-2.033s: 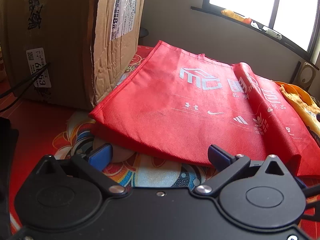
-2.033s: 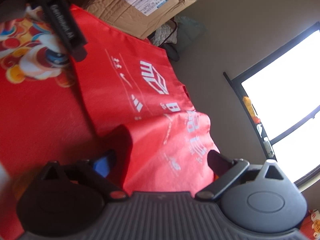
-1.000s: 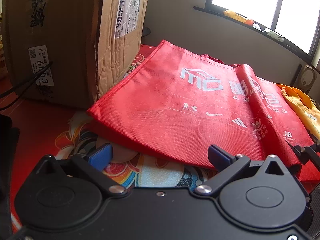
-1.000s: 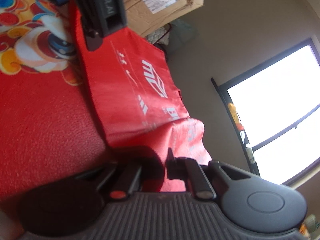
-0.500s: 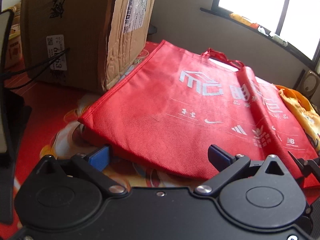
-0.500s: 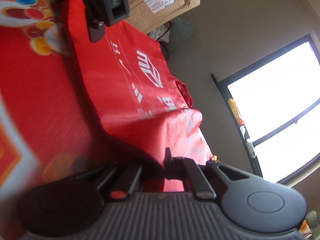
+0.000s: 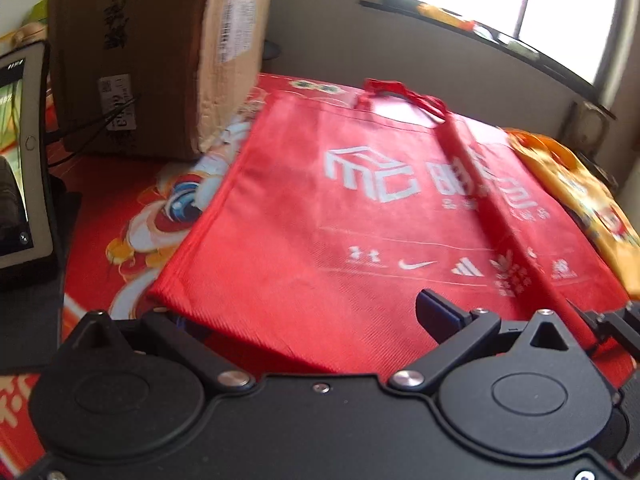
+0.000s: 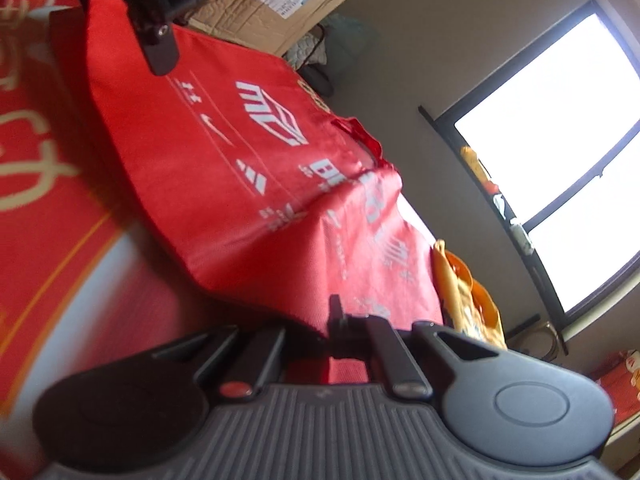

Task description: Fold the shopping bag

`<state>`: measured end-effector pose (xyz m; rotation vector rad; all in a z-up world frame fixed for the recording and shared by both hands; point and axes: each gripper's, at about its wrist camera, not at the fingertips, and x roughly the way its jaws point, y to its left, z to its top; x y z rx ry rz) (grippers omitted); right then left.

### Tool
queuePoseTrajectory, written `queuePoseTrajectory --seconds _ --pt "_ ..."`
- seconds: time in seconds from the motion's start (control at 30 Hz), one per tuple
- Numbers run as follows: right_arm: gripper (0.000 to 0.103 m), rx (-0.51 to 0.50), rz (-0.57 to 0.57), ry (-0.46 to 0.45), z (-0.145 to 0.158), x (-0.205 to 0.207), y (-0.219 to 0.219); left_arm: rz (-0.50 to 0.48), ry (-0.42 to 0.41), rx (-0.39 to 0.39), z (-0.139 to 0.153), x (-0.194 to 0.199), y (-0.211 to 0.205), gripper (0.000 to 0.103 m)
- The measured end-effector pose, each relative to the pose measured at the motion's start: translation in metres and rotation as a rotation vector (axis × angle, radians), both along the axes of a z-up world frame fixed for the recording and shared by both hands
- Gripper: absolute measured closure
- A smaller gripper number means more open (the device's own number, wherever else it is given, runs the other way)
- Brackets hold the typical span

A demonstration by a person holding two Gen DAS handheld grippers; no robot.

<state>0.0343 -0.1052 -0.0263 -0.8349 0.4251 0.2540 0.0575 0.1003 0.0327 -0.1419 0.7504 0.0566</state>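
Left wrist view: left gripper (image 7: 312, 320) angled down toward the tabletop (image 7: 108, 184), jaws spread wide, the near edge of the red non-woven shopping bag with white logos (image 7: 360, 220) lying across the gap between them, pads not pressing it. Bag flat on the red patterned table covering, handles (image 7: 400, 94) at the far end, a raised lengthwise crease running along its right part. Brown cardboard box with shipping labels (image 7: 160, 52) just beside the bag's far left corner; white tablet on a dark stand (image 7: 20, 160) at the left edge; yellow-orange bag (image 7: 576, 188) touching the red bag's right side. Open covering to the bag's left.

Right wrist view: right gripper (image 8: 332, 332) tilted slightly down and rolled, jaws pressed together, pinching the bag's near corner, fabric rising to them in a peak. Left gripper's finger over the bag's far corner. Bare covering along the left; window (image 8: 560, 160) at right.
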Motion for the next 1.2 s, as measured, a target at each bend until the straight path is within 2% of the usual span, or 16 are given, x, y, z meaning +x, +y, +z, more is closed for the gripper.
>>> queuePoseTrajectory --seconds 0.1,0.17,0.33,0.4,0.63,0.87,1.0,1.2 --pt "0.099 0.037 -0.022 0.018 0.005 -0.012 -0.011 -0.032 -0.01 0.037 0.003 -0.019 -0.012 0.0" --pt "0.099 0.063 -0.041 0.029 0.007 -0.02 -0.02 -0.043 -0.002 0.033 0.003 -0.032 -0.017 0.0" --pt "0.099 0.124 -0.094 0.049 0.014 -0.031 -0.04 -0.07 0.065 -0.066 0.0 -0.051 -0.016 0.0" --pt "0.098 0.15 -0.101 0.051 0.015 -0.038 -0.046 -0.082 0.078 -0.079 0.0 -0.055 -0.017 0.0" --pt "0.098 0.085 -0.065 0.024 0.01 -0.063 -0.045 -0.175 0.1 -0.113 -0.005 -0.078 -0.019 0.0" --pt "0.098 0.042 -0.049 0.017 0.006 -0.079 -0.048 -0.191 0.084 -0.234 -0.002 -0.085 0.005 0.0" --pt "0.098 0.052 -0.058 0.008 0.005 -0.077 -0.048 -0.162 0.118 -0.28 0.002 -0.08 0.021 0.0" --pt "0.098 0.061 -0.052 0.011 0.004 -0.077 -0.05 -0.155 0.147 -0.408 -0.003 -0.078 0.037 0.0"
